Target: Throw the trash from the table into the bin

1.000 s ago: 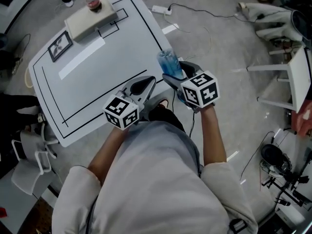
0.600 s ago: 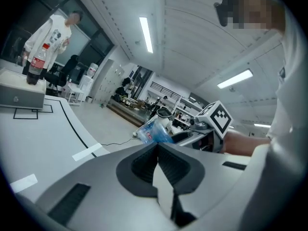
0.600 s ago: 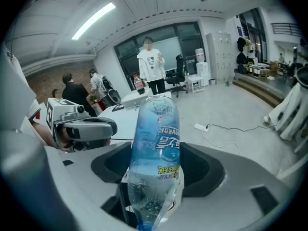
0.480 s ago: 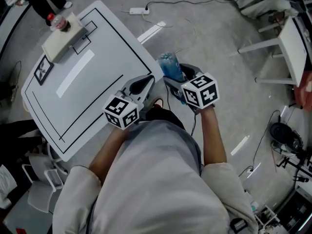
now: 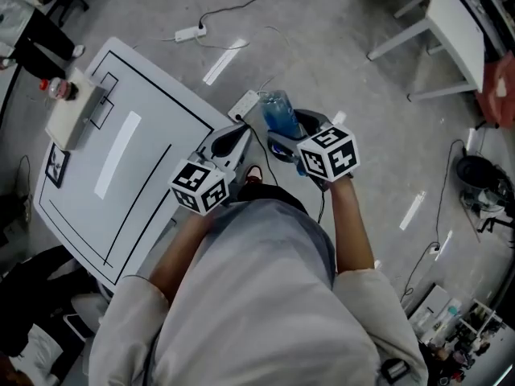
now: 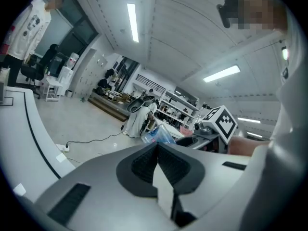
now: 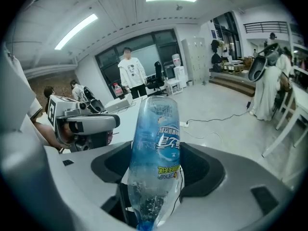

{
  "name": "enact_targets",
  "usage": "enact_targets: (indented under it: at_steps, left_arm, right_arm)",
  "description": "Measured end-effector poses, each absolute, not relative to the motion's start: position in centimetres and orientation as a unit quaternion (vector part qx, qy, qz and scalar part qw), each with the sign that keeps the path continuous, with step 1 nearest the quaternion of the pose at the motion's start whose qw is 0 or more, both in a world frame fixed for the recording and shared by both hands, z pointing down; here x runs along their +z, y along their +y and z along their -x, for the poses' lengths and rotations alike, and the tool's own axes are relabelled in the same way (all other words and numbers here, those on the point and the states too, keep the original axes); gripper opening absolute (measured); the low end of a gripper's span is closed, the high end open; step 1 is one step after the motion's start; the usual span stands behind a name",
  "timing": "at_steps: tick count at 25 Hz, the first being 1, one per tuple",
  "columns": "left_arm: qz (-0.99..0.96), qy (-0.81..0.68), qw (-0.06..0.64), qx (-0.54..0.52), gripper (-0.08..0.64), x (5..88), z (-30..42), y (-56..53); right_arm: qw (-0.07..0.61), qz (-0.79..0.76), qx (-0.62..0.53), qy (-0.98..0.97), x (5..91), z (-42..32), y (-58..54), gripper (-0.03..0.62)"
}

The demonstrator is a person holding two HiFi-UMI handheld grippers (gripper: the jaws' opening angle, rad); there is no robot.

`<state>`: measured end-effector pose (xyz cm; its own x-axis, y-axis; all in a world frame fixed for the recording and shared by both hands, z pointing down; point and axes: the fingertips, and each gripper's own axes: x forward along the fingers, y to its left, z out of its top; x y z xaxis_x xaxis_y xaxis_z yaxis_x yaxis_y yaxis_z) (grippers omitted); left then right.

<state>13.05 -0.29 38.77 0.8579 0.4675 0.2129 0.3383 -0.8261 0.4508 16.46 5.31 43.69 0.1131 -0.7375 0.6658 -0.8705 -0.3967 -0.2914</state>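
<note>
In the head view the right gripper (image 5: 291, 129) holds the bottle (image 5: 278, 112) above the floor, just beside the table (image 5: 80, 199) and the left gripper (image 5: 241, 131); in the left gripper view the jaws are clenched and empty; in the right gripper view the jaws grasp the bottle.

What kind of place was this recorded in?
Probably a lab or workshop space: a white table marked with black lines, a power strip lying on the bare floor, and stocked shelves at the back.
</note>
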Motion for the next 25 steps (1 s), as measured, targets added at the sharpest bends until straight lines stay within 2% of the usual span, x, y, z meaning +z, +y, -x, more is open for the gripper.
enact_targets:
  at_steps: [13, 25]
  left_arm:
    - [-0.911, 0.315, 0.178, 0.198, 0.008, 40.5, -14.7, 6.4]
    - [-0.889, 0.351, 0.175, 0.237, 0.008, 43.3, -13.7, 9.7]
  right_arm:
    - [0.039, -0.793, 0.416, -0.444, 45.7, -16.3, 14.0, 0.307]
    - [0.017, -0.798, 0.439, -0.412, 48.5, -16.1, 16.5, 0.307]
